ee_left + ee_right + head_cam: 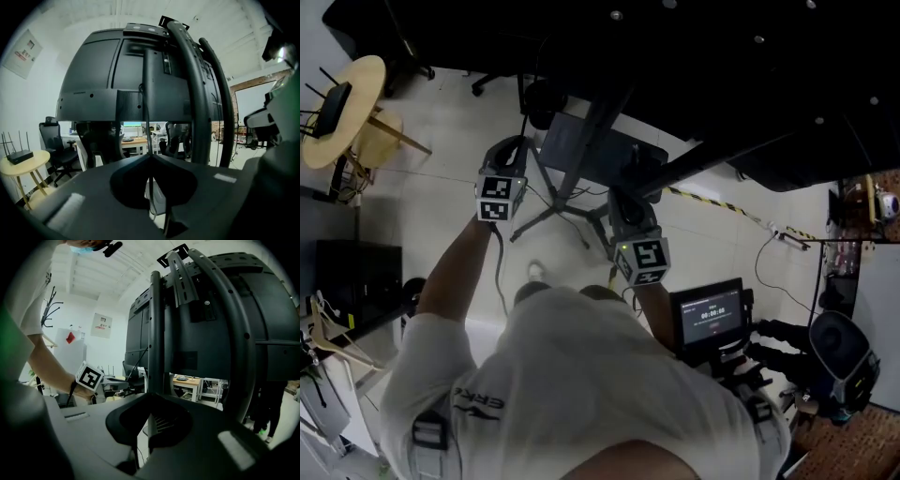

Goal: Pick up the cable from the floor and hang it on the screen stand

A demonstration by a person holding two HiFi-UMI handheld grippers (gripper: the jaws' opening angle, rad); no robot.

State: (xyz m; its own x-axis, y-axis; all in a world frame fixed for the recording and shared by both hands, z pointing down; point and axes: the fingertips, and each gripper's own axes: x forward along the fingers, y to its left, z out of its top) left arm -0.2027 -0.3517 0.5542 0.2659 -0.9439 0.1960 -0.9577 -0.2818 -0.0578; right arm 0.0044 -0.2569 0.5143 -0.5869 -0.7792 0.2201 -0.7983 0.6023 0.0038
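Observation:
The black screen [722, 75] towers on its stand [558, 202], and I face its back. My left gripper [514, 142] is raised at the stand's left side. In the left gripper view its jaws [150, 155] are shut on the thin dark cable [150, 199], which rises in front of the screen's back [103, 70] and hangs below the jaws. The stand's curved tubes [197, 93] stand just to the right. My right gripper [623, 192] is also shut [152, 394], close to the stand's upright pole [157, 333]. A thin cable strand [135, 453] drops from under it.
A round wooden table [342, 108] with a router on it stands at the left, with office chairs [56, 140] and desks [133, 140] behind the stand. Yellow-black tape [712, 202] crosses the floor. A small monitor [710, 314] and a seated person [839, 352] are at the right.

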